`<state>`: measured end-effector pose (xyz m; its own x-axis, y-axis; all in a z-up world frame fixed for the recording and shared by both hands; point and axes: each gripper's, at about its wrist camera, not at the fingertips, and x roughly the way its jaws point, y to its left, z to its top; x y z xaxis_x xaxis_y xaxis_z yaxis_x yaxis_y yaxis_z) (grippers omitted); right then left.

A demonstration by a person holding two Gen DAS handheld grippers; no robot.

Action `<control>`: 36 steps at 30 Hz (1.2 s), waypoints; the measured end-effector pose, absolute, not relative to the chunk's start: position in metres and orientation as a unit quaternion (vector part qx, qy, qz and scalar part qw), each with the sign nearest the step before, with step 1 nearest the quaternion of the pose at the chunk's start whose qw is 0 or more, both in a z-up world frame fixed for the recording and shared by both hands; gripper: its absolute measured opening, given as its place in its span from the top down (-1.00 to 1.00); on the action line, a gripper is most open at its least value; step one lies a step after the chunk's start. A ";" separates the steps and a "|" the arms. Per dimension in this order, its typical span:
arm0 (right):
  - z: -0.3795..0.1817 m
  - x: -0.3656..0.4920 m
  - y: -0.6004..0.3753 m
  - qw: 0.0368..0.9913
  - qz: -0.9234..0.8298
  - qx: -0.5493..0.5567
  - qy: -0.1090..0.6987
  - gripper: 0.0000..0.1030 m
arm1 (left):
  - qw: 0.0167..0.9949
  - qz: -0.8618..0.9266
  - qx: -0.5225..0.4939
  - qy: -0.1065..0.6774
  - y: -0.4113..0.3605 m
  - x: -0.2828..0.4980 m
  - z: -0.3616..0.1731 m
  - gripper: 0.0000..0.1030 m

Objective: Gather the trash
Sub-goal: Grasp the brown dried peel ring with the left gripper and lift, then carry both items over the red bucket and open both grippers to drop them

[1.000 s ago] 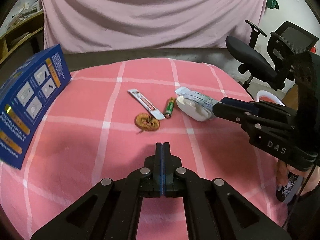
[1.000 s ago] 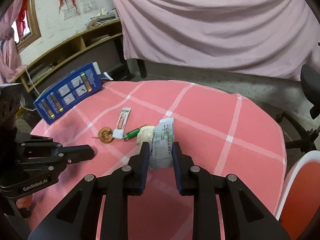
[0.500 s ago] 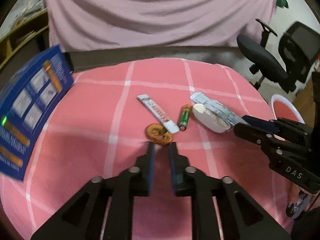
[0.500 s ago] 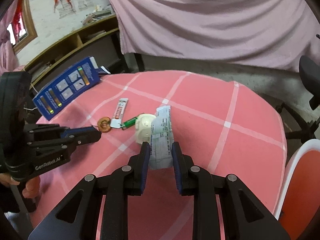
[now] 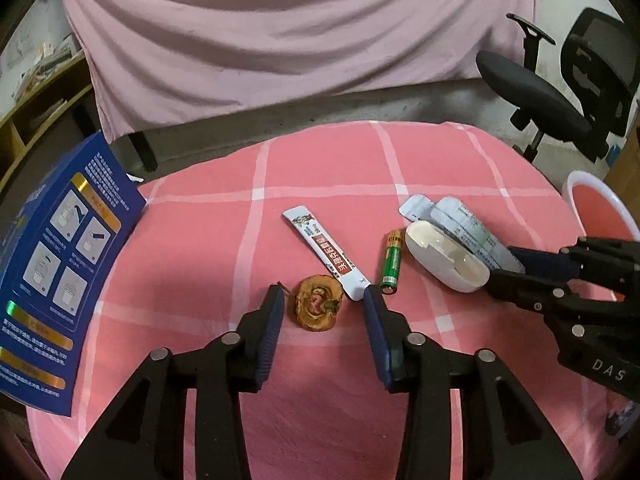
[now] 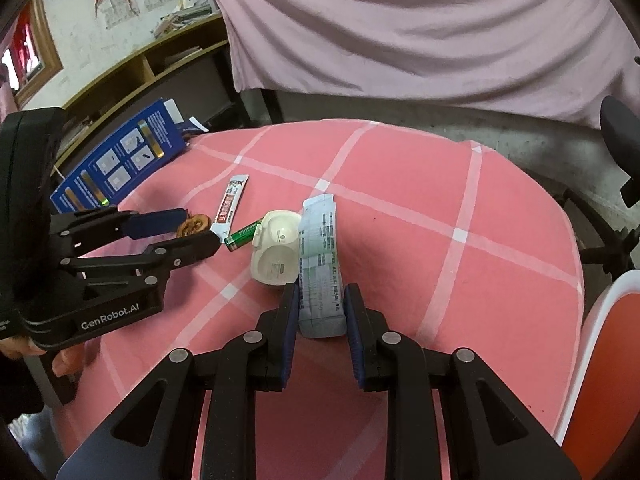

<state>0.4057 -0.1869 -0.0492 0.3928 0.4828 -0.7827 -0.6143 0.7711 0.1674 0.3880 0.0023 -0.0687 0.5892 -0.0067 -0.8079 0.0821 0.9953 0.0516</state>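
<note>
The left wrist camera is looking forward and down along its fingers from the near left edge of the pink checked table (image 5: 400, 152), close above it. The right wrist camera is looking from the near right, angled leftward across the table (image 6: 460, 200). Both views are sharing the littered table centre and each other's gripper.
</note>
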 end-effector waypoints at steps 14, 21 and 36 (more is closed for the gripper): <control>-0.039 0.396 -0.190 0.851 0.325 -0.078 0.406 0.61 | 0.906 -0.007 0.022 0.422 -0.012 0.358 -0.064 0.61; -0.014 0.378 -0.214 0.884 0.329 -0.053 0.327 0.62 | 0.931 0.010 -0.051 0.361 -0.006 0.336 -0.040 0.61; 0.043 0.315 -0.321 0.970 0.238 0.003 0.054 0.62 | 0.982 -0.059 -0.008 0.178 -0.090 0.298 0.047 0.60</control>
<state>0.3149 -0.3211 0.0428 0.8812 0.4612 -0.1034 -0.4606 0.8871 0.0316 0.2976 -0.0901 0.0466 0.9296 -0.1193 -0.3488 0.1137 0.9928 -0.0366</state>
